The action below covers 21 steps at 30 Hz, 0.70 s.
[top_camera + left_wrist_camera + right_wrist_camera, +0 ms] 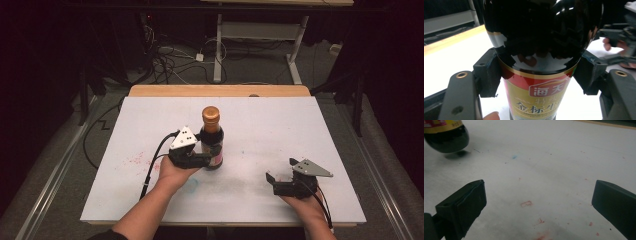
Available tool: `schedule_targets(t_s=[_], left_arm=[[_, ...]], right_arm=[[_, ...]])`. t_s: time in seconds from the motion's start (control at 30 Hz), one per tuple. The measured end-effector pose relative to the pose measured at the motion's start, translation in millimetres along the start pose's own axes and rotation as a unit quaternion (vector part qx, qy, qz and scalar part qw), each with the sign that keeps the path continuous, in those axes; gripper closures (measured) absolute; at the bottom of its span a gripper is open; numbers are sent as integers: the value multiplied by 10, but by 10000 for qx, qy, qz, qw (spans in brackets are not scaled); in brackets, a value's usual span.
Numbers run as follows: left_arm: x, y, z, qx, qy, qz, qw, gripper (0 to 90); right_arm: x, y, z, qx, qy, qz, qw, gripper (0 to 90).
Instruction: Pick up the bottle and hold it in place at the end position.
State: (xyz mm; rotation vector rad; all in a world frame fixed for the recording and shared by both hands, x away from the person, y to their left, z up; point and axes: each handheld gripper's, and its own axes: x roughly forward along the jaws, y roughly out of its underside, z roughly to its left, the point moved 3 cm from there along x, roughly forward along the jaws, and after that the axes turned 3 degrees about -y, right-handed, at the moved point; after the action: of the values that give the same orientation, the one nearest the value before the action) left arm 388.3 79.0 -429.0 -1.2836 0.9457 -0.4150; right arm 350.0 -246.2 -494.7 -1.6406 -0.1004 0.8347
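The dark sauce bottle [212,137] stands near the middle of the white table [280,125], its orange-brown cap [210,114] on top and a red and gold label [536,97] around the lower body. The left gripper [192,155] is closed on it: in the left gripper view a black pad [487,72] presses each side of the glass just where the label begins, below the shoulder. In the right gripper view the bottle's base [447,141] seems to hover a little above its shadow, so it may be lifted slightly or tilted; I cannot tell which. The step in hand looks like carrying or steadying the bottle. To do it well, keep the squeeze even, since smooth round glass can twist between flat pads, and hold it upright because the weight sits above the grip. The right gripper [285,184] rests well apart near the table's near edge, jaws spread wide over bare, red-speckled surface, free to help at the cap
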Motion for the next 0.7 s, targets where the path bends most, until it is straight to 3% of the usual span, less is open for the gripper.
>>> schedule_targets(t_s=[0.4,0.57,0.7], left_arm=[[407,-115,320,-97,-209,3,9997,291],[507,-119,377,-147,-211,41,9997,290],[594,-113,385,-62,-214,105,9997,290]], right_arm=[[-4,1,-4,26,-1,-20,10000,4],[-5,0,-5,27,-12,-26,10000,4],[-7,1,-2,15,-5,-38,10000,4]])
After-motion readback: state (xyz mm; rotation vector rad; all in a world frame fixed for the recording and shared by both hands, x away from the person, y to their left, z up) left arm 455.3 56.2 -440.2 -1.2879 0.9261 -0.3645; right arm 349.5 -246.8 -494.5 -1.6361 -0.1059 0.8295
